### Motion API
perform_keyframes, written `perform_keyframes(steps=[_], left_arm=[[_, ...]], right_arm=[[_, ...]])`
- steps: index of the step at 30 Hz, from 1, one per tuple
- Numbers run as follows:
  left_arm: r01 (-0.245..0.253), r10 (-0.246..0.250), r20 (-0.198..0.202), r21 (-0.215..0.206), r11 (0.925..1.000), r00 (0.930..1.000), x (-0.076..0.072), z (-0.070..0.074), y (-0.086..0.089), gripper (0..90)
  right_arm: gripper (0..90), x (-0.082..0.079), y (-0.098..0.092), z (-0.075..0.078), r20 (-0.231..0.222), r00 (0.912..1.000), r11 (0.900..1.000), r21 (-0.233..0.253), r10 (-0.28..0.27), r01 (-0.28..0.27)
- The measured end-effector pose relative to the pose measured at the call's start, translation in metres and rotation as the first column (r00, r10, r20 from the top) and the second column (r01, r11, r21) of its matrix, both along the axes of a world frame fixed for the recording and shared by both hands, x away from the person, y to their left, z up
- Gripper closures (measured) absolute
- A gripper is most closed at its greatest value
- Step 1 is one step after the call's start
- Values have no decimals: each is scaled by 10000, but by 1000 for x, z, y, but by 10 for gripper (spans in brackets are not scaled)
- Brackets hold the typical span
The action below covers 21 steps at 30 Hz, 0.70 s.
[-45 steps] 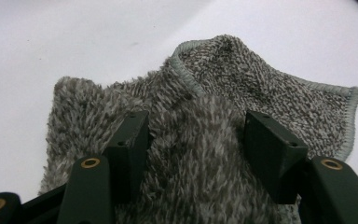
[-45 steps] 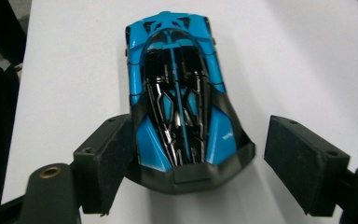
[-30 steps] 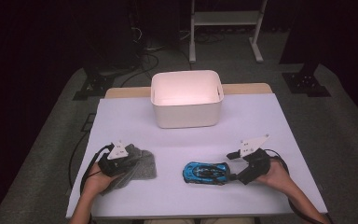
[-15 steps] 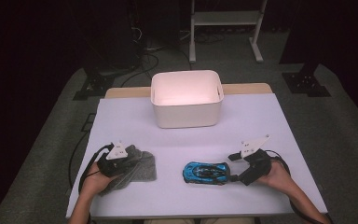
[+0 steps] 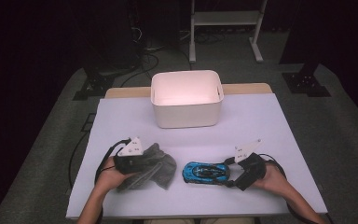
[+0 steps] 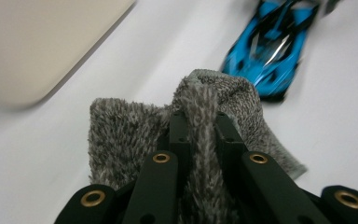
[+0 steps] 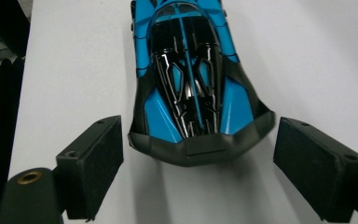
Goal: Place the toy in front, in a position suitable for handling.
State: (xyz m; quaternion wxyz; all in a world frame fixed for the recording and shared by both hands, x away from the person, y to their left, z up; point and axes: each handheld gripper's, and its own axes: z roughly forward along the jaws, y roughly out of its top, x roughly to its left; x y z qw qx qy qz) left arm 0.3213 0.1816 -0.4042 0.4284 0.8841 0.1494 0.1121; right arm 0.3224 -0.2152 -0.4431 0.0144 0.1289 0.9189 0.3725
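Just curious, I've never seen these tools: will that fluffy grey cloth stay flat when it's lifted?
Probably not. The grey cloth already bunches into a ridge between the left gripper jaws, so it looks soft and floppy; it would likely droop. Its fuzzy pile should grip rather than slip.

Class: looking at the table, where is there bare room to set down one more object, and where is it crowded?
Free: the white tabletop left and right of the cream plastic tub. Crowded: the near edge, with the grey fuzzy cloth, blue toy car and both tongs.
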Motion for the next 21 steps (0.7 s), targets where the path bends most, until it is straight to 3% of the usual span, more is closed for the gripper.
perform_keyframes(steps=[2,3,6,7,8,10,14,21], left_arm=[[634,-636,-95,-166,9978,9979,1,2,-24,812],[634,-636,-95,-166,9978,9979,1,2,-24,812],[1369,-1371,-221,-121,9905,9903,3,-1,-55,812],[1369,-1371,-221,-121,9905,9903,3,-1,-55,812],[1550,-1552,-249,-95,9879,9876,5,-2,-62,812],[1998,-1991,-438,120,9798,9790,7,-8,-79,812],[2306,-2272,-772,375,9723,9708,11,-17,-90,811],[2301,-2262,-1028,281,9728,9687,12,-23,-89,810]], right_arm=[[149,-1,5,-5,8,9999,9999,-130,112,-112],[149,-1,5,-5,8,9999,9999,-130,112,-112],[183,-1,12,-10,251,9993,9991,-323,279,-271],[183,-1,12,-10,251,9993,9991,-323,279,-271],[227,2,12,-10,66,9997,9996,-111,253,-253],[231,6,13,-11,-159,9993,9994,117,333,-331],[233,6,20,-12,94,9984,9984,78,563,-564],[231,9,23,-11,119,9966,9967,4,812,-812]])
